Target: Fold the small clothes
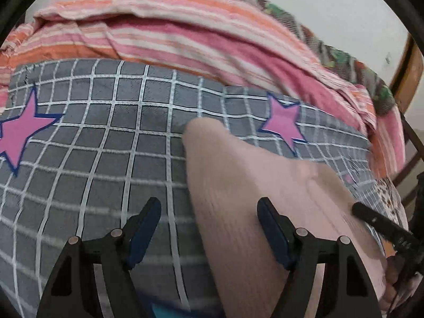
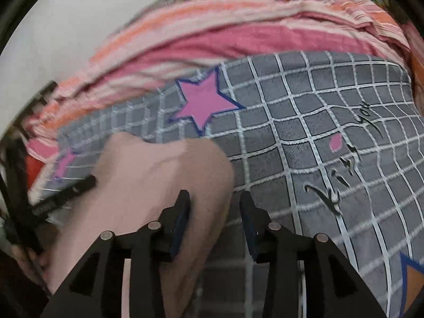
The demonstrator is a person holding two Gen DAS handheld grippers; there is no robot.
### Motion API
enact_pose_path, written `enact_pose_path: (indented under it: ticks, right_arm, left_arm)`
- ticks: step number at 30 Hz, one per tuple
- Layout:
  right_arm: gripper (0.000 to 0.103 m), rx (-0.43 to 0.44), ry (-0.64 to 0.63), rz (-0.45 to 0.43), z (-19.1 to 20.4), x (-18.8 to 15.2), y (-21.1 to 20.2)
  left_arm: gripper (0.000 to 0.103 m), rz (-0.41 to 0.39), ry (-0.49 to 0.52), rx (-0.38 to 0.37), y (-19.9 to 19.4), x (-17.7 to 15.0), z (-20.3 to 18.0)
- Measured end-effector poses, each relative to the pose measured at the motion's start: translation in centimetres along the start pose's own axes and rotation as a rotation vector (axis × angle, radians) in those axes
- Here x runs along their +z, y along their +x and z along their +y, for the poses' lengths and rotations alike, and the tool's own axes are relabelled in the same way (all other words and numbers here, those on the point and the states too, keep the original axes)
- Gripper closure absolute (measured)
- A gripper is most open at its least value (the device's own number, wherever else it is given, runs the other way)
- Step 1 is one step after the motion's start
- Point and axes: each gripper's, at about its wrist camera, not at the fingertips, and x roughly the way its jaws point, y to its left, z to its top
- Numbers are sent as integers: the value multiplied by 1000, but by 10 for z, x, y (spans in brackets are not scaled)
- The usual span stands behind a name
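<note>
The pale pink garment [image 1: 265, 212], soft, light and limp, lies on the grey checked bedcover [image 1: 92, 145] near its striped-blanket [image 1: 185, 26] edge, between the left hand-held gripper [image 1: 209, 233] and right hand-held gripper [image 2: 214, 222], both open and empty; best pinched at a hem corner.

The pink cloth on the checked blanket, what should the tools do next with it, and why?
Probably close the left tool on the pale pink cloth. Both tools stand open and hold nothing; the cloth lies loose on the grey checked blanket, partly between the left tool's fingers. The right tool sits at its other edge.
</note>
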Motion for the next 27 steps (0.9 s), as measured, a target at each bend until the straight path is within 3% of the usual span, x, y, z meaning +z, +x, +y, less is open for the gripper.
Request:
enact_pose_path:
  ticks: [5, 8, 11, 17, 27]
  right_arm:
    - [65, 60, -74, -19, 23, -29, -32]
    - [66, 5, -128, 10, 28, -50, -26]
    - [64, -13, -111, 5, 21, -62, -28]
    - [64, -73, -148, 2, 27, -70, -32]
    - [63, -29, -66, -3, 21, -63, -38]
  left_arm:
    - [30, 8, 56, -11, -30, -32, -22]
    - [29, -6, 107, 48, -41, -60, -34]
    - [29, -17, 85, 44, -52, -77, -33]
    - [29, -26, 48, 48, -60, -87, -33]
    - [29, -29, 13, 91, -67, -89, -40]
